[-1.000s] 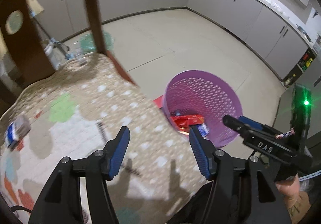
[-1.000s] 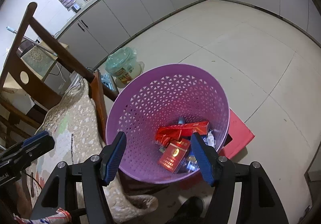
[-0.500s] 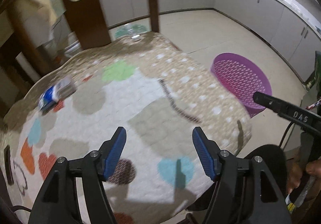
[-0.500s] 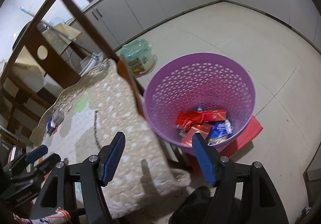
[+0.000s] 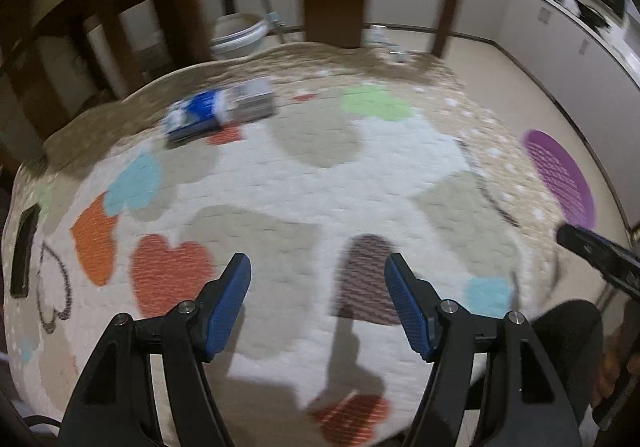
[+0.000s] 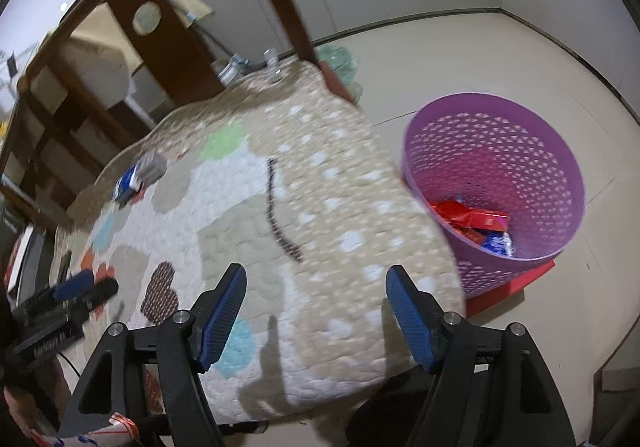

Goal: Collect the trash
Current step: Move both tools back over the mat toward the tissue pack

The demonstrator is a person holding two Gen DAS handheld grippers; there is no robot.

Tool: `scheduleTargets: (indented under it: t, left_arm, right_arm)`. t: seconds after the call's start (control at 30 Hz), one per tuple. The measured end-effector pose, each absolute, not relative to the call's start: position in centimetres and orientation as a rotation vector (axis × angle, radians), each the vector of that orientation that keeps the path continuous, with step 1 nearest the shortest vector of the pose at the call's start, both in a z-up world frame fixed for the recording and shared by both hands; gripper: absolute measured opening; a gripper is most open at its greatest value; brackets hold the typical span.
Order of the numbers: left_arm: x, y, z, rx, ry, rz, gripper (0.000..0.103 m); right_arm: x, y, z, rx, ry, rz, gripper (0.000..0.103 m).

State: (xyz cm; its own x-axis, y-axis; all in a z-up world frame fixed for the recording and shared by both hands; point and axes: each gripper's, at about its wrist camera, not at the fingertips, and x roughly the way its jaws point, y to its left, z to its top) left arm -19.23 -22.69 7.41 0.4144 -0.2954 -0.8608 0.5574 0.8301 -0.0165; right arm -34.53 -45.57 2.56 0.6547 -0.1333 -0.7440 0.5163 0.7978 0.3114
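Two blue pads of the left tongs (image 5: 318, 301) stand apart in the left wrist view, released, with nothing between them, over a surface (image 5: 304, 187) covered by a quilted cloth with coloured hearts. One blue and white packet (image 5: 218, 115) lies on the far part of the cloth, blurred, well apart from the tongs. At the right edge the purple basket (image 5: 560, 179) stands on the floor.

From the right wrist view, the right tongs (image 6: 316, 305) are opening and hold nothing; they hang over the near edge of the cloth. The packet (image 6: 138, 177) lies far to the left. The basket (image 6: 496, 187) stands just beside the surface on a red board (image 6: 516, 285), with red and blue wrappers (image 6: 476, 225) inside.
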Motion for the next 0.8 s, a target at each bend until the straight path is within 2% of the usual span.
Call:
scheduleTargets:
  t: [0.2,0.27,0.37,0.63,0.73,0.8]
  left_arm:
    - [-12.7,-18.6,7.3,0.254,0.985,-0.416,0.07]
    - [-10.0,-17.6,7.3,0.207,0.983,-0.39,0.077]
    - [-5.3,-16.4,6.8,0.11,0.999,-0.349,0.08]
    - [3.2,-17.4,3.9,0.002,1.058,-0.317,0.08]
    - [4.7,-18.6,3.2,0.011,1.05,-0.323,0.086]
    - [5.5,-19.6,2.3,0.028,1.057,-0.318,0.086]
  right_arm:
    - [-32.6,-44.0,1.8,0.501,0.822,-0.359,0.077]
    - [-32.1,-43.8,1.4,0.497,0.832,-0.353,0.077]
    - [-31.3,-43.6,0.6,0.501,0.844,-0.347,0.077]
    - [-29.4,-43.5,-0.8,0.486,0.865,-0.337,0.079]
    - [-28.8,-43.4,-0.8,0.466,0.869,-0.333,0.081]
    - [-28.5,-43.4,-0.9,0.454,0.871,-0.332,0.082]
